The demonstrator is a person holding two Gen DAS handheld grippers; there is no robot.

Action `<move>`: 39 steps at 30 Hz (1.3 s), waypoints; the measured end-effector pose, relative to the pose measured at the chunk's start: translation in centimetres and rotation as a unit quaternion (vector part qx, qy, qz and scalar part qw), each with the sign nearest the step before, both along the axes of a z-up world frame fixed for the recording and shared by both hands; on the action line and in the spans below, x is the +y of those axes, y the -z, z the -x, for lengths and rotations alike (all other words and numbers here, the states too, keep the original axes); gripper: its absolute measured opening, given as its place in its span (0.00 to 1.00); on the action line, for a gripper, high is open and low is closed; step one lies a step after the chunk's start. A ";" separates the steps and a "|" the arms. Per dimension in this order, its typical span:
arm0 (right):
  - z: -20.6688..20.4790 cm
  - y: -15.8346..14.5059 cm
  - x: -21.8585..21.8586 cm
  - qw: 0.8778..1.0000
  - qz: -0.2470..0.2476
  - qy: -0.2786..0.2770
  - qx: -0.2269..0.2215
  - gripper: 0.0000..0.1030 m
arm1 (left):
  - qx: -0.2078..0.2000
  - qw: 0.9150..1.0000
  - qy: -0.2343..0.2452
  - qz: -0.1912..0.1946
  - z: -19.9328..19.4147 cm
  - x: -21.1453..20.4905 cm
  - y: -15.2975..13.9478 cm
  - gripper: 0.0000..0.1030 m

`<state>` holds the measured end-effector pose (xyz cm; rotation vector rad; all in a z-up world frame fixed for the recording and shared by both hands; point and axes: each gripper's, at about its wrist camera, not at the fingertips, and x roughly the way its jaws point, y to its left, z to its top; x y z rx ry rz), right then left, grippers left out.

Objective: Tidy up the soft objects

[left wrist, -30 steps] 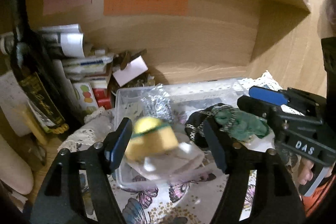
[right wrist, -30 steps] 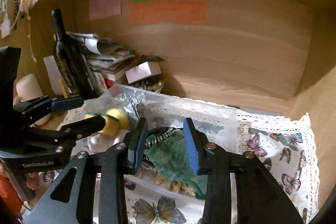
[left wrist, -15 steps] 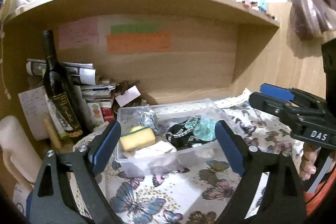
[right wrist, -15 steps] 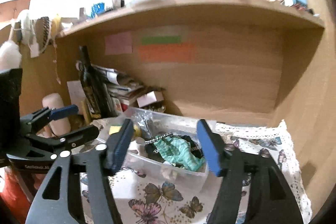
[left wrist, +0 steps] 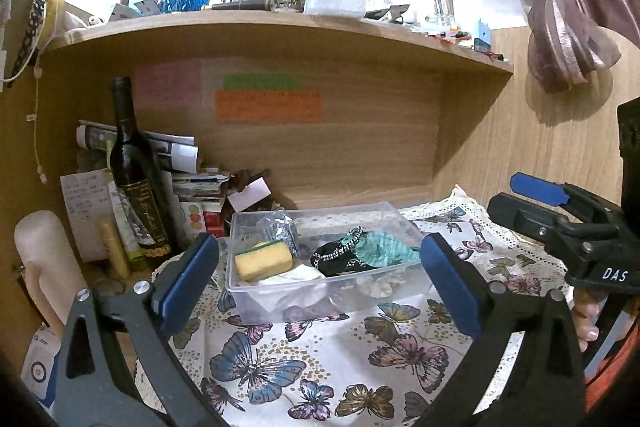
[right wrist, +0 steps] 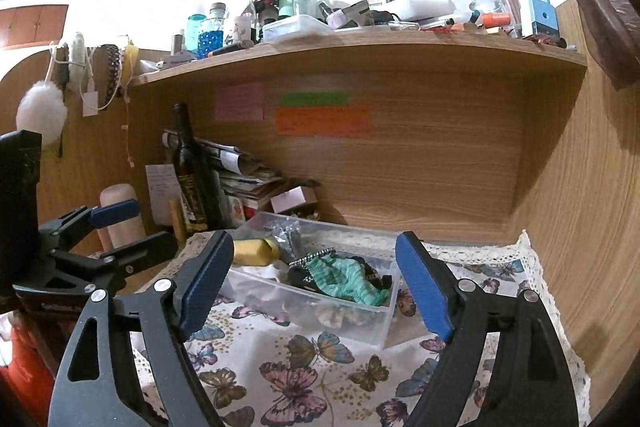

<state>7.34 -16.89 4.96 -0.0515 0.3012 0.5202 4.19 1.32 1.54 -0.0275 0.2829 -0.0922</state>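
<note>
A clear plastic bin (left wrist: 340,289) stands on the butterfly cloth (left wrist: 320,367). In it lie a yellow sponge (left wrist: 263,260), a teal cloth (left wrist: 380,251), a black beaded pouch (left wrist: 338,261), a silvery bag (left wrist: 280,233) and pale fabric pieces (left wrist: 292,273). My left gripper (left wrist: 320,287) is open and empty, held back in front of the bin. My right gripper (right wrist: 316,285) is open and empty, also in front of the bin (right wrist: 320,307); the teal cloth (right wrist: 344,277) and the sponge (right wrist: 256,251) show there too.
A dark wine bottle (left wrist: 134,179), stacked papers (left wrist: 176,151) and small boxes (left wrist: 200,219) crowd the back left. A pale cylinder (left wrist: 44,267) stands at the far left. A wooden shelf (left wrist: 280,27) with bottles hangs overhead. Wooden walls close the back and right.
Both grippers opened wide and pulled back from the bin. The sponge left my left gripper and the teal cloth left my right gripper; both now lie in the bin.
</note>
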 end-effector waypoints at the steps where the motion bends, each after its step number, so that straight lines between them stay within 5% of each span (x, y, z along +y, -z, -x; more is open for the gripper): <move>1: 0.1 0.0 0.0 1.000 -0.001 -0.001 0.001 0.79 | -0.003 1.000 0.000 -0.001 0.3 -0.1 0.0 1.00; 39: 0.4 0.5 0.0 1.000 -0.016 -0.007 0.013 0.80 | -0.006 1.000 -0.004 0.008 0.8 0.2 0.4 1.00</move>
